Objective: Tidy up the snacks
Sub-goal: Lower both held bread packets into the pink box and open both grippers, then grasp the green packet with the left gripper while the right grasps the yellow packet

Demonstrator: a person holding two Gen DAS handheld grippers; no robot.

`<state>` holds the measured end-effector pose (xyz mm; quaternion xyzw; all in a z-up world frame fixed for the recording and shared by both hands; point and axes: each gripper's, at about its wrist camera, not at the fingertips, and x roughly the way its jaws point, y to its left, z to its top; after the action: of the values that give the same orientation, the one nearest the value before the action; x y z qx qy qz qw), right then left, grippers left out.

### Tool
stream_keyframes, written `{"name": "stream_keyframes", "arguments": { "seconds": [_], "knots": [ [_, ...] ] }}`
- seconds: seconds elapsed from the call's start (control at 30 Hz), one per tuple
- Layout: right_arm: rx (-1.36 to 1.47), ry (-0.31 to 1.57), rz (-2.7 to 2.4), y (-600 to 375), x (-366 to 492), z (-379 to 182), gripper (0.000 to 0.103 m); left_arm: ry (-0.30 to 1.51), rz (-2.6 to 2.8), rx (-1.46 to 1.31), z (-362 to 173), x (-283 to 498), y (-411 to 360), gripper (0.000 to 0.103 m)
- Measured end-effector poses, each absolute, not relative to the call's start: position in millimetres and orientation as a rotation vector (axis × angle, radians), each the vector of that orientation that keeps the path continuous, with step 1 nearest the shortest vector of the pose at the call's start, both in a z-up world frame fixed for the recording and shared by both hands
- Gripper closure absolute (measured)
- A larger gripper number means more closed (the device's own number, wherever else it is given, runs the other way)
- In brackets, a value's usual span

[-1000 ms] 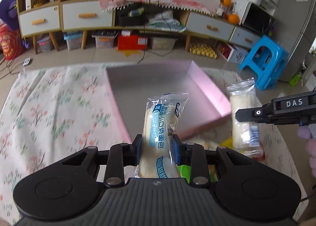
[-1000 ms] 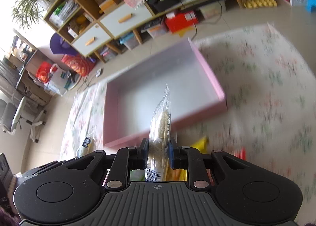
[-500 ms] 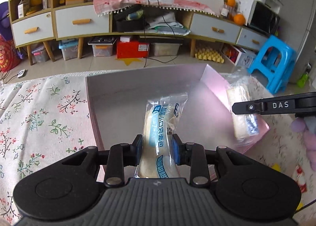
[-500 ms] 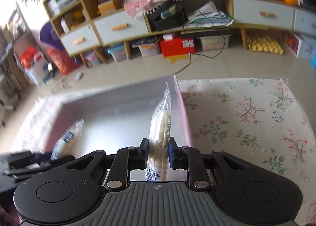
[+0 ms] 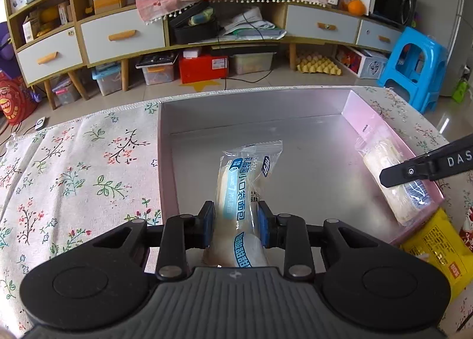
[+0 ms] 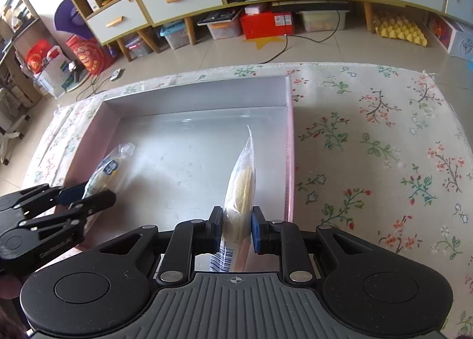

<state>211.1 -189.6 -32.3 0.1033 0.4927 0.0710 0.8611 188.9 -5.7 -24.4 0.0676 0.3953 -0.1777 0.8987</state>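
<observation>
My left gripper (image 5: pixel 236 225) is shut on a clear bread packet with blue print (image 5: pixel 246 182), held over the near left part of the pink box (image 5: pixel 161 161). My right gripper (image 6: pixel 236 228) is shut on a second bread packet (image 6: pixel 241 185), held edge-up over the box's near right side (image 6: pixel 290 161). In the left wrist view that second packet (image 5: pixel 393 179) hangs below the right gripper's finger (image 5: pixel 414 172). In the right wrist view the left gripper (image 6: pixel 85 197) and its packet (image 6: pixel 108 170) show at the left.
The box has a grey floor (image 6: pixel 183 155) and sits on a floral cloth (image 5: pixel 74 167). A yellow snack packet (image 5: pixel 437 247) lies on the cloth beside the box's near right corner. Shelves and a blue stool (image 5: pixel 414 67) stand beyond the table.
Both grippers have moved forward over the box and lower, each still holding its packet. The box now fills more of both views.
</observation>
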Motion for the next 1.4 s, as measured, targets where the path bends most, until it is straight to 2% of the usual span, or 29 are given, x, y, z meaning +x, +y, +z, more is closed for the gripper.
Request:
{"name": "stream_keyframes", "arguments": {
  "seconds": [0.13, 0.27, 0.3, 0.37, 0.4, 0.43, 0.53, 0.67, 0.87, 1.03, 1.4],
  "knots": [
    [0.216, 1.015, 0.147, -187.6, 210.6, -30.7, 0.083, 0.825, -0.338, 0.152, -26.5, 190.0, -10.8, 0.075],
    [0.238, 0.990, 0.150, -189.9, 207.0, -25.1, 0.078, 0.836, -0.315, 0.150, -24.4, 187.9, -12.0, 0.072],
    [0.250, 0.988, 0.156, -190.5, 205.0, -22.7, 0.076, 0.840, -0.309, 0.133, -22.6, 186.9, -10.9, 0.064],
    [0.258, 0.976, 0.158, -190.2, 200.0, -16.2, 0.061, 0.835, -0.313, 0.096, -16.9, 182.0, -7.3, 0.051],
    [0.255, 0.967, 0.153, -188.8, 197.1, -12.3, 0.058, 0.828, -0.316, 0.083, -14.9, 179.3, -5.7, 0.047],
    [0.253, 0.957, 0.151, -187.3, 193.3, -8.4, 0.053, 0.825, -0.317, 0.077, -13.0, 176.6, -4.8, 0.046],
    [0.271, 0.934, 0.160, -183.3, 181.9, 4.4, 0.051, 0.831, -0.325, 0.067, -6.9, 167.0, -2.3, 0.038],
    [0.255, 0.896, 0.168, -175.5, 163.8, 23.3, 0.033, 0.823, -0.321, 0.055, 3.6, 151.6, 1.1, 0.022],
    [0.272, 0.887, 0.161, -169.3, 138.4, 40.7, 0.023, 0.834, -0.302, 0.050, 15.0, 129.0, 7.4, 0.007],
    [0.301, 0.909, 0.147, -167.8, 117.4, 39.9, 0.022, 0.862, -0.271, 0.045, 19.1, 108.8, 14.5, 0.001],
    [0.273, 0.943, 0.087, -168.6, 81.5, 20.6, 0.021, 0.941, -0.243, -0.027, 11.1, 76.1, 16.5, 0.001]
  ]
}}
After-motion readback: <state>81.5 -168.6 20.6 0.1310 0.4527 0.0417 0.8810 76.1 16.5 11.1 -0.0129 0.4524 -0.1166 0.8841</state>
